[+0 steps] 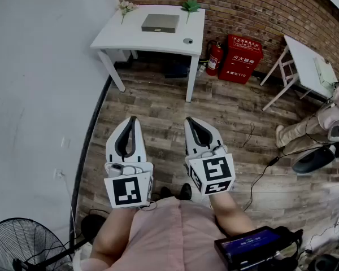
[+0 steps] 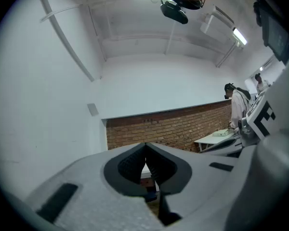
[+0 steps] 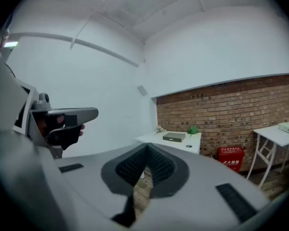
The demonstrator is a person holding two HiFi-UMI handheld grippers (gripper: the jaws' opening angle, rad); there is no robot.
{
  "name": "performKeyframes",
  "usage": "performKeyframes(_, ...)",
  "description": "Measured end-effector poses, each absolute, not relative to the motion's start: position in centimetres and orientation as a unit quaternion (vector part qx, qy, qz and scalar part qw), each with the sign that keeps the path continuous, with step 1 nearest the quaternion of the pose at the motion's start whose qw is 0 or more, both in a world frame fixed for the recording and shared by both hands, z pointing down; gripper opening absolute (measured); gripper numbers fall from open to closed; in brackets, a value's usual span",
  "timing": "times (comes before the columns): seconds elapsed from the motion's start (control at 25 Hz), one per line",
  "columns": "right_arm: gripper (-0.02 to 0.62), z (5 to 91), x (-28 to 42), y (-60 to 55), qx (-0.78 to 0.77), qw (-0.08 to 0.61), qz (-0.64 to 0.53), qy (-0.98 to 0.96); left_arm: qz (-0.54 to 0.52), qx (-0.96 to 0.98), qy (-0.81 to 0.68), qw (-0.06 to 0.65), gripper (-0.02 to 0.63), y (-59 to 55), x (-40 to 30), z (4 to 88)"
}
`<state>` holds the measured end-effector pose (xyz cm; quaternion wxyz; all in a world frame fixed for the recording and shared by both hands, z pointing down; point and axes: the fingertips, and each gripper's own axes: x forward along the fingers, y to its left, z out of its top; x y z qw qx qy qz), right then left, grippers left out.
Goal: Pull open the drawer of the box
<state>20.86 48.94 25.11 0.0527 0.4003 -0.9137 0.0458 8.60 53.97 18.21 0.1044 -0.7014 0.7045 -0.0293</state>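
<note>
A flat grey box (image 1: 160, 22) lies on a white table (image 1: 124, 35) against the brick wall, far ahead of me. The same grey box (image 3: 174, 137) shows small in the right gripper view, on the white table (image 3: 192, 145). My left gripper (image 1: 133, 119) and right gripper (image 1: 190, 120) are held side by side over the wooden floor, well short of the table. Both are shut with nothing between the jaws. In the left gripper view my left gripper (image 2: 145, 145) points at the white wall and brick strip; the box is hidden there.
A red fire-equipment box (image 1: 240, 57) and an extinguisher (image 1: 214, 58) stand right of the table. A second white table (image 1: 311, 66) stands at the right, with a seated person (image 1: 322, 126) beside it. A fan (image 1: 20, 247) sits at lower left. Cables trail across the floor.
</note>
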Motion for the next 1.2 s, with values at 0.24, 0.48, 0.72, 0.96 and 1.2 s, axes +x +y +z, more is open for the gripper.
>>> performKeyframes(0.24,0.003,25.3,21.8,48.8,0.399,0.052,0.046,-0.914,-0.032,-0.701,0.705,0.100,0.008,53.9,9.6,18.4)
performKeyframes(0.48,0.080,25.3,23.4,48.2,0.392,0.046,0.060,-0.917,-0.035,-0.684,0.721,0.100,0.043,53.9,10.6,18.6)
performKeyframes(0.72,0.160,25.9,25.2,47.5,0.388,0.054,0.051,-0.919,-0.039,-0.675,0.730,0.098,0.143,54.0,11.9,19.2)
performKeyframes(0.96,0.149,26.9,25.0,46.5,0.382,0.056,0.059,-0.921,-0.050,-0.671,0.734,0.089,0.137,53.6,11.9,20.5)
performKeyframes(1.2,0.137,28.2,23.0,44.4,0.376,0.065,0.061,-0.922,-0.048,-0.666,0.741,0.070,0.129,51.5,9.9,21.7)
